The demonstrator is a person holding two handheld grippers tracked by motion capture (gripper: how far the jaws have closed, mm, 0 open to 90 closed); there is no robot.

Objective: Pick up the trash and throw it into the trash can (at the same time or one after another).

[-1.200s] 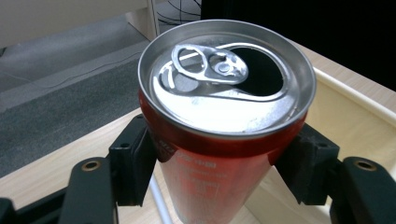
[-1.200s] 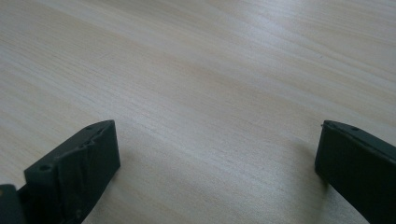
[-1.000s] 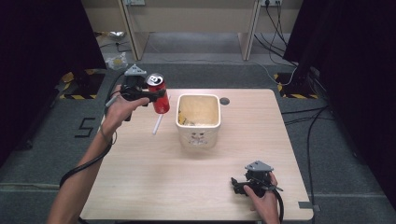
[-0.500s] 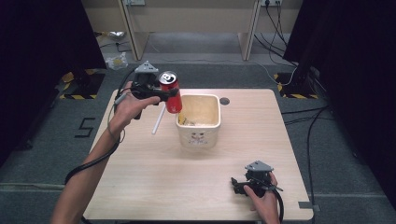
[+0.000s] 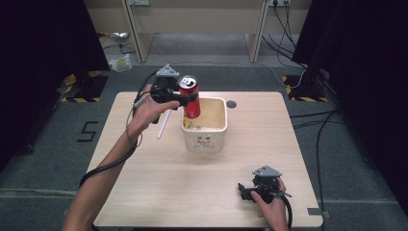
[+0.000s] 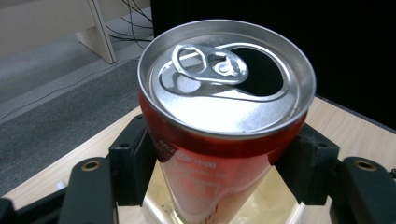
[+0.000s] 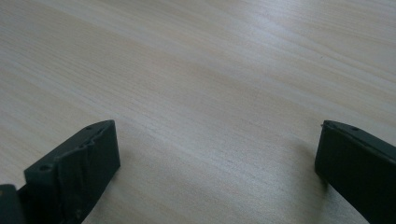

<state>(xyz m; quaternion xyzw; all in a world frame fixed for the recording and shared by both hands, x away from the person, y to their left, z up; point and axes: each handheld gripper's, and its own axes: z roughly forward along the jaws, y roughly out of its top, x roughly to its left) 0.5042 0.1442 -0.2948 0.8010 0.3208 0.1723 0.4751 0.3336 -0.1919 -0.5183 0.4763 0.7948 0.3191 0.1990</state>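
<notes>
A red drink can point(image 5: 190, 97) with an opened pull-tab top point(image 6: 224, 74) hangs upright over the left rim of a cream square tub point(image 5: 206, 139) at mid table. My left gripper point(image 5: 185, 98) is shut on the can, its black pads point(image 6: 133, 161) pressing both sides of the red wall. In the left gripper view the tub's inside shows below the can. My right gripper point(image 5: 248, 190) rests low on the table near the front right, its jaws wide apart over bare wood point(image 7: 210, 107) with nothing between them.
A white stick point(image 5: 163, 125) lies on the table left of the tub. A round hole point(image 5: 232, 104) sits in the tabletop behind the tub. The wooden table point(image 5: 144, 178) stands on grey carpet, with cables on the floor at right.
My left gripper has carried the can to the right, from beside the tub's left side to above its left rim. The right gripper has stayed in place.
</notes>
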